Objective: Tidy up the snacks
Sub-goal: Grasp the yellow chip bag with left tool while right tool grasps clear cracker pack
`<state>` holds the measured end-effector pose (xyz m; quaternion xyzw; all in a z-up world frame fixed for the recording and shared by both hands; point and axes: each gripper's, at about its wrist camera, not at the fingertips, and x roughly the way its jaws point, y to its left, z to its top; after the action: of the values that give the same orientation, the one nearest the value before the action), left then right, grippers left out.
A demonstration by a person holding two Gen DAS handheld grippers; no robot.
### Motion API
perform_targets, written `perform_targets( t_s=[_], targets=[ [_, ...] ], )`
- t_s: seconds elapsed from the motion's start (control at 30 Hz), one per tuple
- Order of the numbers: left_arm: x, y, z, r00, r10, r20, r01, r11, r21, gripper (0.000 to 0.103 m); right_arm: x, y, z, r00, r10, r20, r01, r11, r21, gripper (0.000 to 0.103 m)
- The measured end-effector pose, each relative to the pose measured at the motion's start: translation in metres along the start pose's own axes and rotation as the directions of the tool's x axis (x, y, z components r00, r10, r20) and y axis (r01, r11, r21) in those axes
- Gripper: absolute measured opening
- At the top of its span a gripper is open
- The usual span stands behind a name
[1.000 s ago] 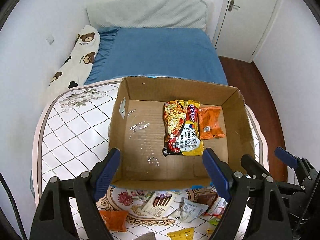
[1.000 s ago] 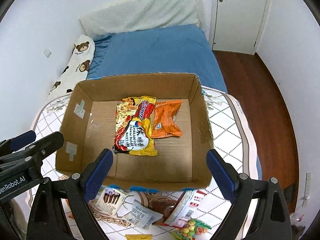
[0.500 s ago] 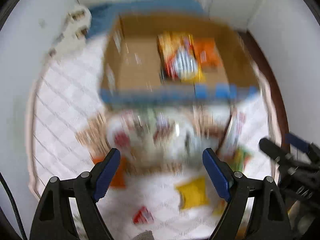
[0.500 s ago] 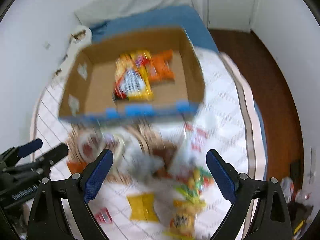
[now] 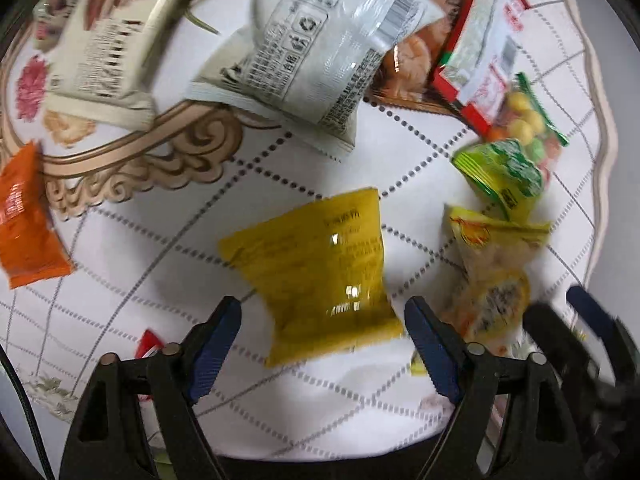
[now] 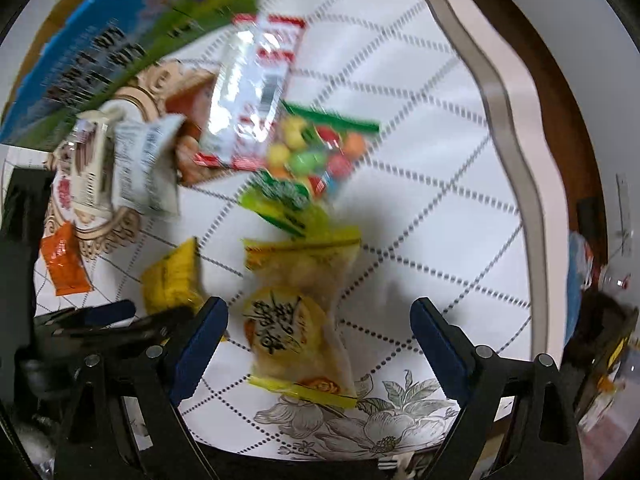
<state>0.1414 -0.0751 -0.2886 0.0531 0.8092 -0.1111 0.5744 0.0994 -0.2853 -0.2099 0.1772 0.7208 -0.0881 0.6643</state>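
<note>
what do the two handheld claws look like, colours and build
Both match: the left claw and right claw have black plastic arms with cut-out windows and silver pivot bolts, tipped with dark blue ridged pads. A thin black cable runs beside the left one.

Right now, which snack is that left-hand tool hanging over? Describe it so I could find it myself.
On the white quilted cloth, below the big grey-white wrapper, lies a plain yellow packet between the left gripper's open fingers. Unlike the see-through yellow bag beside it, it is solid yellow with no picture.

Snack packets on the cloth — two orange-less yellow [image 5: 320, 276] [image 6: 298, 322], one orange [image 5: 22, 224], one green [image 5: 500, 174].
</note>
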Motion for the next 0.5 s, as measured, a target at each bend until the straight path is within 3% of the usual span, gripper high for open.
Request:
perform_targets(
  t_s=[0.07,0.13,0.2,0.37,0.4,0.5],
  targets=[
    [0.002,0.003,0.000,1.000,0.019,0.016,-0.019,1.000,-0.012,0.053,0.008,0.000,-0.002,1.000,-0.003,-0.015,0.003,1.000,0.002,0.094],
    [-0.003,0.007,-0.003,0.998,0.045,0.046,-0.044,0.999,-0.008,0.050,0.015,0.002,-0.005,1.000,0.000,-0.029,0.000,1.000,-0.002,0.094],
    [-0.008,0.015,-0.009,0.994,0.085,0.072,-0.085,0.996,-0.008,0.049,0.023,0.007,-0.008,0.999,-0.005,-0.039,0.004,1.000,-0.014,0.093],
    [-0.013,0.055,-0.027,0.988,0.136,0.075,-0.130,0.989,-0.069,0.049,0.045,0.019,-0.004,0.998,0.007,-0.063,-0.009,0.999,-0.041,0.077],
    [-0.011,0.064,-0.029,0.989,0.131,0.068,-0.125,0.988,-0.089,0.049,0.049,0.026,-0.003,0.998,-0.004,-0.065,0.000,0.998,-0.060,0.068],
    [-0.002,0.079,-0.026,0.996,0.076,0.035,-0.071,0.989,-0.133,0.051,0.051,0.045,-0.002,0.998,0.005,-0.062,-0.013,0.993,-0.121,0.066]
  ],
)
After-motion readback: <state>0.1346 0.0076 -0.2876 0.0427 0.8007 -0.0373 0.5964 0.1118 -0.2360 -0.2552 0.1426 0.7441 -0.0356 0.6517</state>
